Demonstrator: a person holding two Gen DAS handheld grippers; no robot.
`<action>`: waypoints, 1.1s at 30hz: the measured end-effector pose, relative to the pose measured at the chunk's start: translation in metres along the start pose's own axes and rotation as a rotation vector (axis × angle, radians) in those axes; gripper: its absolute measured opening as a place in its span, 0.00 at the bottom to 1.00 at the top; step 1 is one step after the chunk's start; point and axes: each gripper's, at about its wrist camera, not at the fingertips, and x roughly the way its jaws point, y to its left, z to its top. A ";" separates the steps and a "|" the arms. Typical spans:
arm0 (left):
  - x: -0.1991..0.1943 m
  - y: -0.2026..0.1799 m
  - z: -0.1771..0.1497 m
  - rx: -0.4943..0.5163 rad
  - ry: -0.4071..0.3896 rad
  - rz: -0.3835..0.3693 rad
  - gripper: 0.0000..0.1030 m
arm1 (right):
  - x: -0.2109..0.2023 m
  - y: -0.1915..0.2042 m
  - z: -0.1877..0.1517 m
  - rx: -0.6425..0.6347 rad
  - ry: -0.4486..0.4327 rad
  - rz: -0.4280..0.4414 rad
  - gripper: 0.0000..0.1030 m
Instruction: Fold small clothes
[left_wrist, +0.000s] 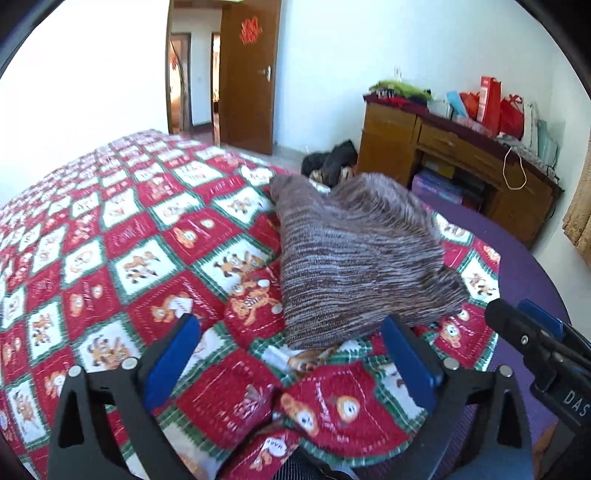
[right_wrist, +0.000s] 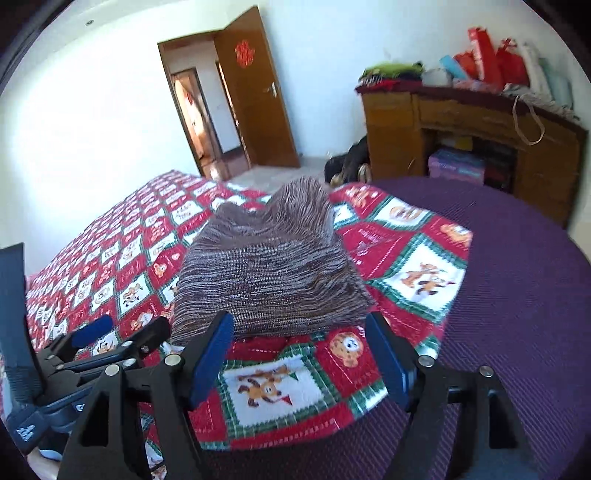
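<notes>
The working surface is a bed covered by a red, green and white patchwork quilt (left_wrist: 122, 236) with cartoon panels; a purple sheet (right_wrist: 517, 266) shows beyond the quilt's edge on the right. The room has white walls, an open wooden door (left_wrist: 245, 74) and a wooden desk (left_wrist: 461, 162) against the far wall, loaded with red bags (left_wrist: 495, 103) and stacked fabrics. A dark bundle (left_wrist: 332, 158) lies on the floor between bed and desk.

The task item, a brown-and-white marled knit garment (left_wrist: 354, 258), lies folded on the quilt near the quilt's right edge, directly ahead of both tools.

The left tongs (left_wrist: 291, 365) stand wide apart with nothing between the blue pads; the garment's near edge lies just beyond them. The right tongs (right_wrist: 299, 354) are also apart and empty, just short of the garment's near edge. Each tool appears at the margin of the other's view.

To the left of the garment the quilt is unobstructed; the purple sheet to the right is likewise bare.
</notes>
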 end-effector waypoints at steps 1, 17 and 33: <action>-0.006 0.000 0.000 0.000 -0.015 0.008 1.00 | -0.003 0.002 0.001 0.000 -0.011 -0.007 0.72; -0.102 -0.021 -0.002 0.046 -0.266 0.083 1.00 | -0.115 0.022 0.018 -0.064 -0.380 -0.043 0.84; -0.131 -0.033 -0.008 0.071 -0.391 0.199 1.00 | -0.146 0.019 0.015 0.001 -0.466 -0.044 0.85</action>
